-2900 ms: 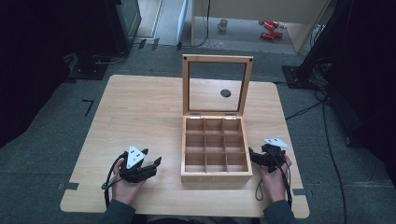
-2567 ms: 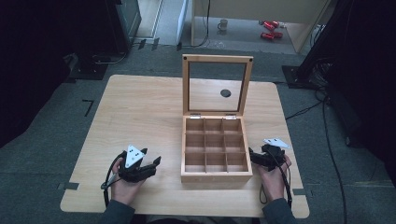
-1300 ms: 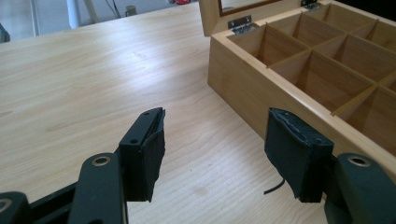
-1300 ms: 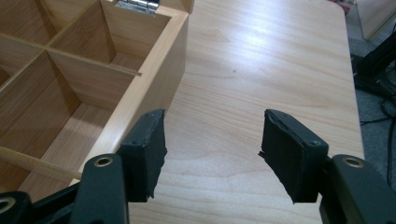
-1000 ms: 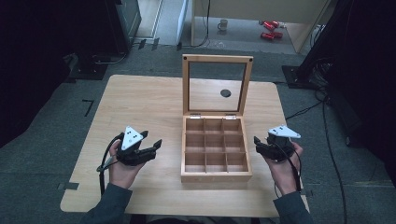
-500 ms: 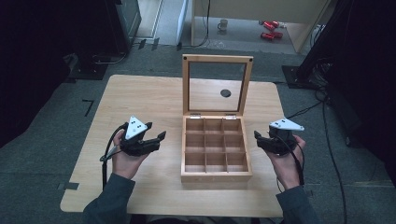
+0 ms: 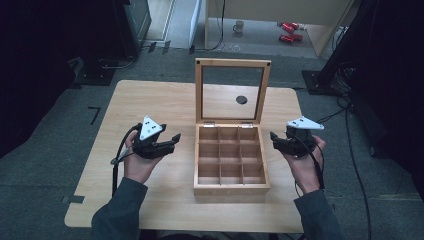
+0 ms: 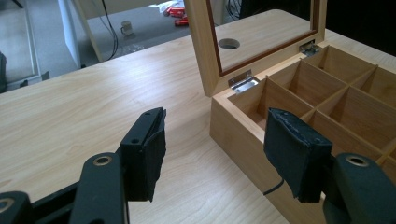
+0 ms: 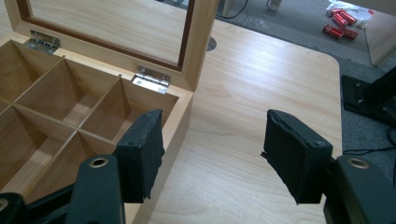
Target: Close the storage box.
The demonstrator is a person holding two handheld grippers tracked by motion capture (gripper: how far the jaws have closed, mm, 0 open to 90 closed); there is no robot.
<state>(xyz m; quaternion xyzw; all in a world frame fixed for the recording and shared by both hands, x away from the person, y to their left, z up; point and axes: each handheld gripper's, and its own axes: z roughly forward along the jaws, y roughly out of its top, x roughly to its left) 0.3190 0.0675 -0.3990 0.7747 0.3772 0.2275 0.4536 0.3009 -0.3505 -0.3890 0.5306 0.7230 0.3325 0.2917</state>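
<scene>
High view: the box (image 7: 231, 159) sits at the table's (image 7: 150, 105) centre, glass lid (image 7: 233, 90) upright at its 12 o'clock edge, nine compartments bare. Left gripper (image 7: 172, 141) hovers at the box's 9 o'clock, jaws spread with nothing between them, having just closed a little. Right gripper (image 7: 274, 140) hovers at 3 o'clock, jaws also spread on nothing. Neither touches the box.

Box (image 7: 231, 187): pale wood, darker brown inner lid trim, silver hinges (image 8: 243, 83). Table (image 7: 170, 102): light wood grain. Grippers black, grey top plates (image 7: 150, 127). Far floor: red cans (image 7: 287, 32).
</scene>
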